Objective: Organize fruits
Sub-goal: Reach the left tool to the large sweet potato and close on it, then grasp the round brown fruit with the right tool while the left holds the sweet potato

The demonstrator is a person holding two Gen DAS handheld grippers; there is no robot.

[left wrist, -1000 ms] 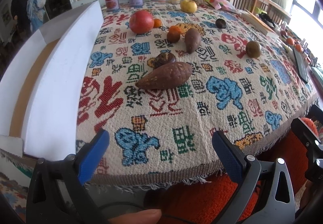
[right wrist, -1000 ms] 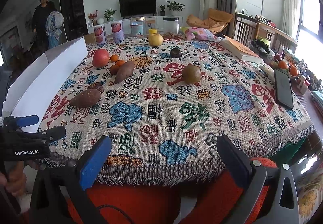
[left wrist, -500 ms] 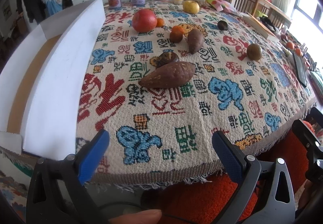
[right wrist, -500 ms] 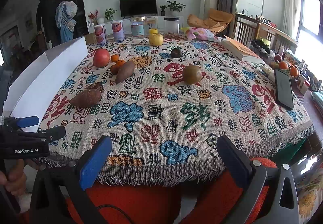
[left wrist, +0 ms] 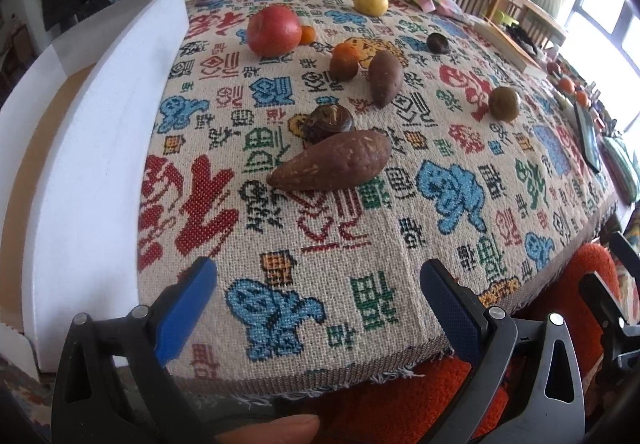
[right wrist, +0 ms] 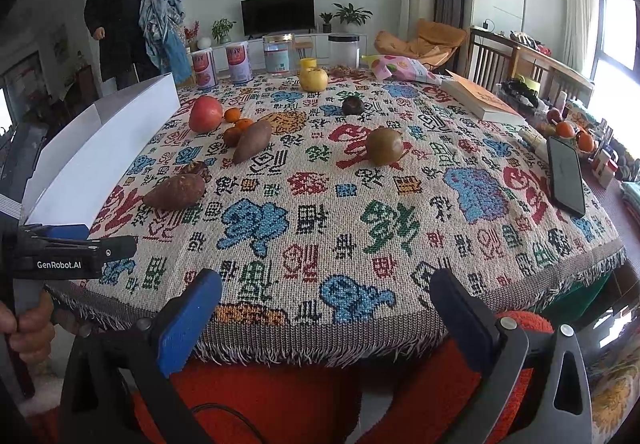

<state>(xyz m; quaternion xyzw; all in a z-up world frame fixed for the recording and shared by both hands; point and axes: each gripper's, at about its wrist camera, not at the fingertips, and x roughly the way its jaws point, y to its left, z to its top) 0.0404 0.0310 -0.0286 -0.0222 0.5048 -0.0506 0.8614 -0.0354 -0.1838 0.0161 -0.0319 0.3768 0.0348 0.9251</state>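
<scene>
Produce lies scattered on a patterned tablecloth (left wrist: 360,244). The nearest is a brown sweet potato (left wrist: 332,166) with a dark round fruit (left wrist: 330,120) behind it. Further back lie a second sweet potato (left wrist: 385,78), a red apple (left wrist: 273,30), small oranges (left wrist: 347,50), a green-brown fruit (left wrist: 504,103) and a yellow fruit (left wrist: 370,0). My left gripper (left wrist: 318,290) is open and empty over the table's near edge, short of the sweet potato. My right gripper (right wrist: 326,302) is open and empty at the front edge. The left gripper also shows in the right wrist view (right wrist: 72,252).
A white cardboard box (left wrist: 92,148) stands open along the table's left side. Cans and jars (right wrist: 240,62) line the far edge. A book (right wrist: 484,100) and a black phone (right wrist: 565,174) lie at the right. A person (right wrist: 118,16) stands at the back left.
My left gripper has moved forward over the table edge, closer to the near sweet potato. My right gripper has stayed in place. The person behind has walked to the right.
</scene>
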